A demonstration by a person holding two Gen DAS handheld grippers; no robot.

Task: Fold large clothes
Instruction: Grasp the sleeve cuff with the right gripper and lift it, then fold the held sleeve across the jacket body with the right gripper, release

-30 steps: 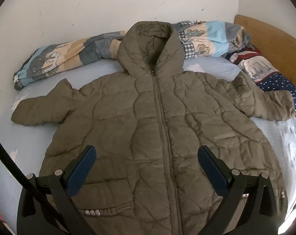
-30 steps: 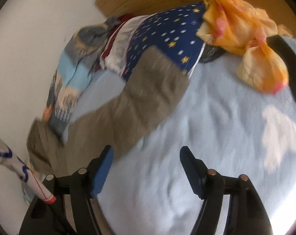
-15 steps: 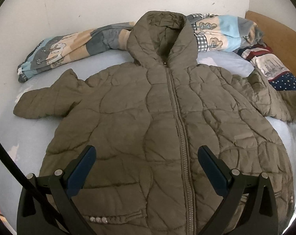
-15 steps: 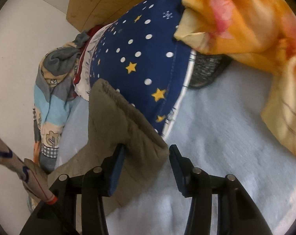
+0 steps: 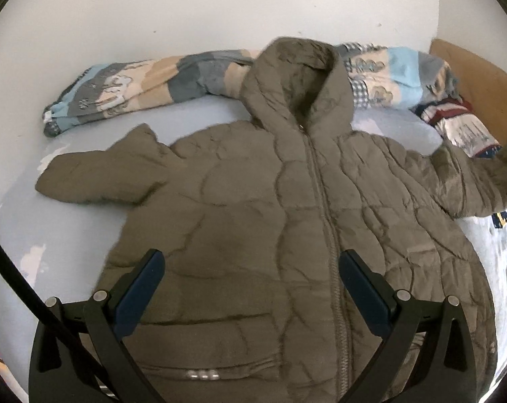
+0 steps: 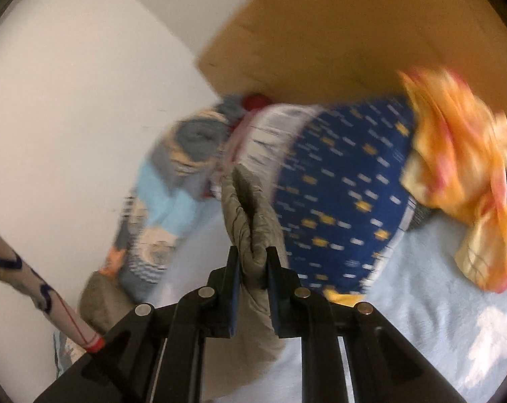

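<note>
Olive quilted hooded jacket [image 5: 287, 228] lies zipped, front up, on the light-blue bed [image 5: 68, 235], hood at 12 o'clock against a patterned blanket [image 5: 146, 84]. Left tool [image 5: 250, 288] hovers over the hem, jaws wide, gripping nothing. Right tool [image 6: 252, 285], jaws closing, pinches the sleeve cuff [image 6: 250, 215]; star-print pillow [image 6: 347, 194] at 1 o'clock.

Left hand-held gripper [image 5: 251, 263] gapes wide above the zipped olive jacket [image 5: 270, 208].

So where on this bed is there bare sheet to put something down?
Bare sheet lies below the jacket's outstretched sleeve, and in a strip between that sleeve and the rolled blanket. The headboard end is crowded with pillows.
</note>
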